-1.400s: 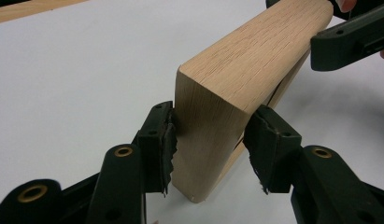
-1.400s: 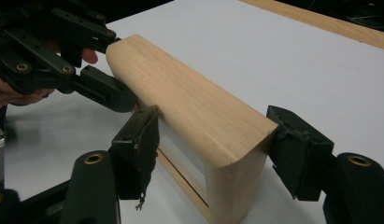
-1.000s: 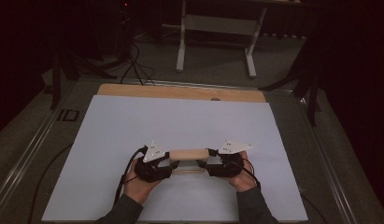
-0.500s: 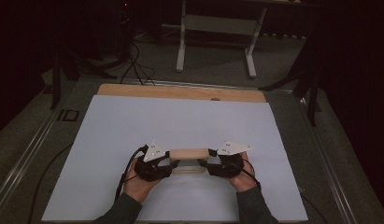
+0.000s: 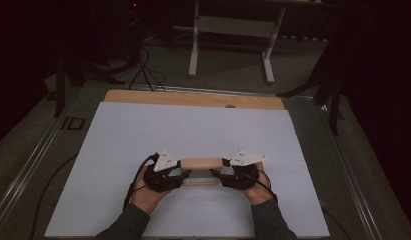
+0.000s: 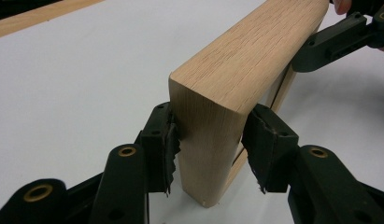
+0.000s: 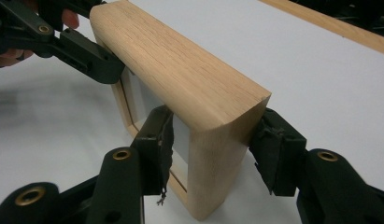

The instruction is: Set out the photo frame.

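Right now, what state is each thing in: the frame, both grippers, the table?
Wooden frame: upright on edge, standing on the table, clamped at both ends.
Left gripper: pads pressing one end of the frame.
Right gripper: pads gripping the other end.
Table: white sheet lying flat.

In the high view, the light oak wooden frame has both ends hidden under the black two-jaw grippers. The left gripper view cuts off its far end at the top edge; its lower rail stays hidden behind the near post.
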{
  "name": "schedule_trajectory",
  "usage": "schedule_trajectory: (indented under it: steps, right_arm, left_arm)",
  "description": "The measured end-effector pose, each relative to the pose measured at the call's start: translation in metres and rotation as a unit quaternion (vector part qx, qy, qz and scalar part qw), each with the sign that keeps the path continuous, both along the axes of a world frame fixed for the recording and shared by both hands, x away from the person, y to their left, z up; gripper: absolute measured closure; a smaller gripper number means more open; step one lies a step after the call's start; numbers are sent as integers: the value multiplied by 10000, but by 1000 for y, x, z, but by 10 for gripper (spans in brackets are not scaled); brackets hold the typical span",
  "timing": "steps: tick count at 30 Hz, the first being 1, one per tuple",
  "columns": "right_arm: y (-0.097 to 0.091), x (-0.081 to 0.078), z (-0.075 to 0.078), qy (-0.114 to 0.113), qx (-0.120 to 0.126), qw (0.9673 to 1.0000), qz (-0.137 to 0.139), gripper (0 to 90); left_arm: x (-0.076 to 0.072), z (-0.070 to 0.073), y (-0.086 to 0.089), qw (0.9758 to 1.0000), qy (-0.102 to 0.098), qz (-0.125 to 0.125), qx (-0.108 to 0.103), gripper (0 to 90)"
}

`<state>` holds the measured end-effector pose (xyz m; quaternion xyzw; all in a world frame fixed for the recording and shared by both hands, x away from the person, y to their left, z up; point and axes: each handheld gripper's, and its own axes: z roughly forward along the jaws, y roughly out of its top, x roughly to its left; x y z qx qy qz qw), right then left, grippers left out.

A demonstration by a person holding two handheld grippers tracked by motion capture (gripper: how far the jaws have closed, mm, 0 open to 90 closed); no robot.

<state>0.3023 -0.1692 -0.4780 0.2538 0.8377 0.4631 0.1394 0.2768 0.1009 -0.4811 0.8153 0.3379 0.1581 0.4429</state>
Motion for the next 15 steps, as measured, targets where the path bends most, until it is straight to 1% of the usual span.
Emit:
schedule_trajectory:
  steps: [5, 11, 15]
  right_arm:
    - [3, 1, -1, -18, -9, 10000, -6, 503]
    - [7, 5, -1, -62, -54, 10000, -9, 503]
    - [9, 8, 0, -81, -53, 9999, -28, 502]
  left_arm:
    - [2, 0, 2, 10000, -15, -10, 13, 553]
    - [6, 1, 5, 9999, -61, 6, 111, 552]
    - [9, 2, 7, 9999, -90, 25, 106, 552]
